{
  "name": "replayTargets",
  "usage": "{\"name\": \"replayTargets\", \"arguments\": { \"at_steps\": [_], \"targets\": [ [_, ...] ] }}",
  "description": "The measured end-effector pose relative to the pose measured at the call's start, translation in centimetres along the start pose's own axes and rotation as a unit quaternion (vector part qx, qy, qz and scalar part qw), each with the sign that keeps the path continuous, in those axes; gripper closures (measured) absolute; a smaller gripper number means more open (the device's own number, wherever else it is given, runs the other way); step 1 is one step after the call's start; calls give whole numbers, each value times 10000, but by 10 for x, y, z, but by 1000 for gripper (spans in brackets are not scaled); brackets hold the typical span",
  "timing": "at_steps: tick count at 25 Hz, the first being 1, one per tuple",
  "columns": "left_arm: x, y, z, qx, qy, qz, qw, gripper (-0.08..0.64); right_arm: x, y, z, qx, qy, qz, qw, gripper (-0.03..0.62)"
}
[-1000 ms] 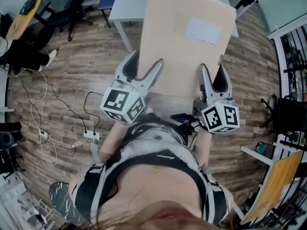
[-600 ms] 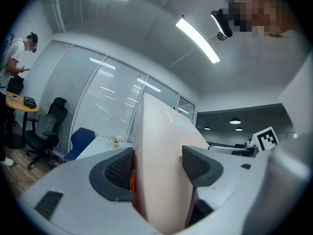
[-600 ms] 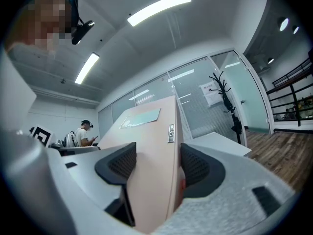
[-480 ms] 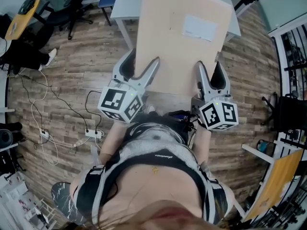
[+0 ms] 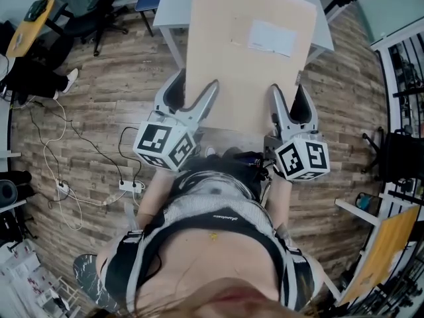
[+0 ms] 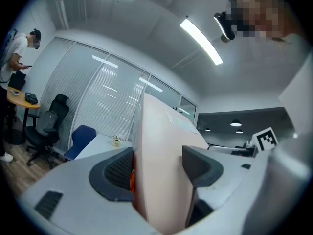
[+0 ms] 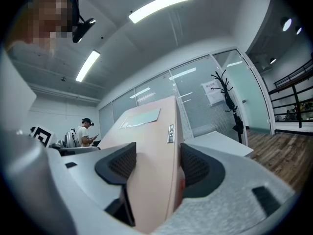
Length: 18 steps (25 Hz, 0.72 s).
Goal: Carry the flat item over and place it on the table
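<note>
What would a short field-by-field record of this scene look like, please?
item: flat beige box, white label on its face
left gripper: shut on the box's near edge
right gripper: shut on the box's near edge
table: white, ahead, partly hidden by the box
box state: held in both grippers, not yet set down
floor: wood planks
</note>
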<state>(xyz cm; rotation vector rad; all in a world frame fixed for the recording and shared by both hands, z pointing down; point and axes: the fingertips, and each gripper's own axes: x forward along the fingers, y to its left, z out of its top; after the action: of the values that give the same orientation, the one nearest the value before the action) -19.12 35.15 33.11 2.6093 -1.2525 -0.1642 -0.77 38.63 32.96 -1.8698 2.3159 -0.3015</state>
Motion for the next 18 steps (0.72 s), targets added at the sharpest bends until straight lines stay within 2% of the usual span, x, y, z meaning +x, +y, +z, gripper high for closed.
{"name": "replayTargets", "arguments": {
  "at_steps": [10, 18],
  "targets": [
    [3, 4, -2, -60, 31, 48, 10000, 256, 5, -1, -1, -34, 80, -41, 10000, 310],
    [23, 14, -1, -92, 48, 128, 9999, 256, 29, -12, -1, 39, 141, 86, 9999, 310]
  ]
}}
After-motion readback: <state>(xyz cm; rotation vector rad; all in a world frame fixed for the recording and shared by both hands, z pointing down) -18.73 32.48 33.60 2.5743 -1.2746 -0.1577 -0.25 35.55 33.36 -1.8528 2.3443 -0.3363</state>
